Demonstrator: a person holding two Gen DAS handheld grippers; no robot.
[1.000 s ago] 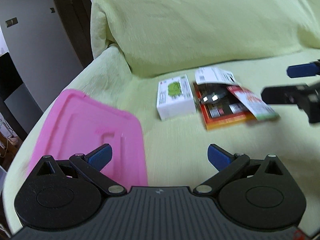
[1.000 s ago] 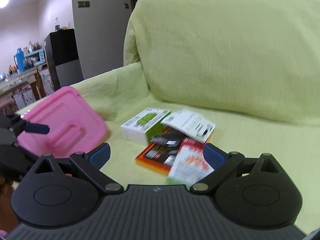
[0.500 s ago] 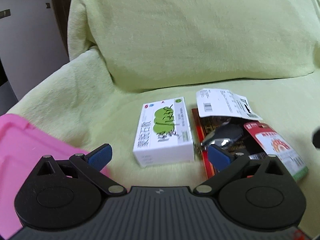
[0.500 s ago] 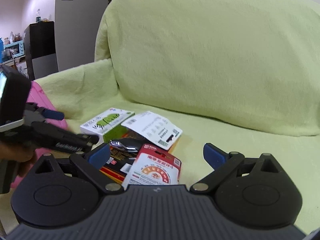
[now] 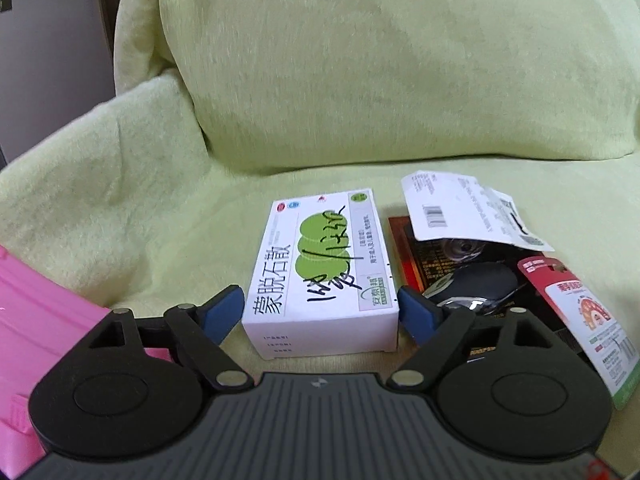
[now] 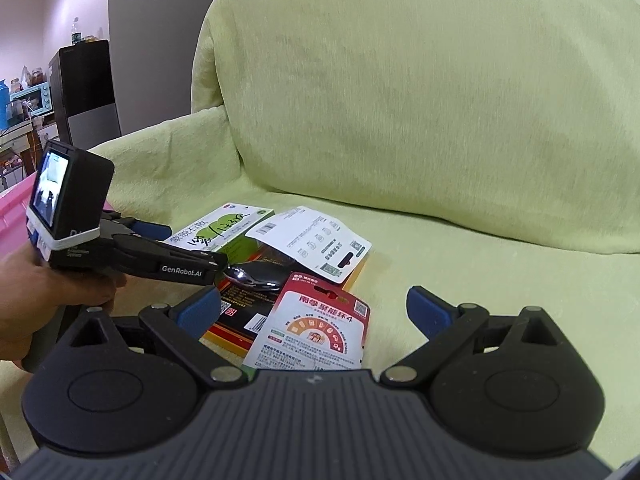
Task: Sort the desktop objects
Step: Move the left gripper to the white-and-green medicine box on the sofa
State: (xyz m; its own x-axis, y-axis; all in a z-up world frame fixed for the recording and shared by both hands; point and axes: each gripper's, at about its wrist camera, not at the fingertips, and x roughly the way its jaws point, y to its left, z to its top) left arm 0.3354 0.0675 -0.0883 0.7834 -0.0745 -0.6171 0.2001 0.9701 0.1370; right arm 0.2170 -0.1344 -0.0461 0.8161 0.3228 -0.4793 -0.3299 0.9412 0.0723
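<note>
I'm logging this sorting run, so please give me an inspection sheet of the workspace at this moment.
Surface: sofa seat under a light green cover.
Job's things: white medicine box lying flat; beside it a black-and-orange package, with a white barcode card and a red card overlapping it.
Clutter: pink tray at the left edge.
Grippers: left gripper open, fingers either side of the medicine box's near end, contact unclear; right gripper open above the red card, holding nothing.
Cables: nothing seen.
Surroundings: sofa backrest; dark cabinet and blue appliance behind.
</note>
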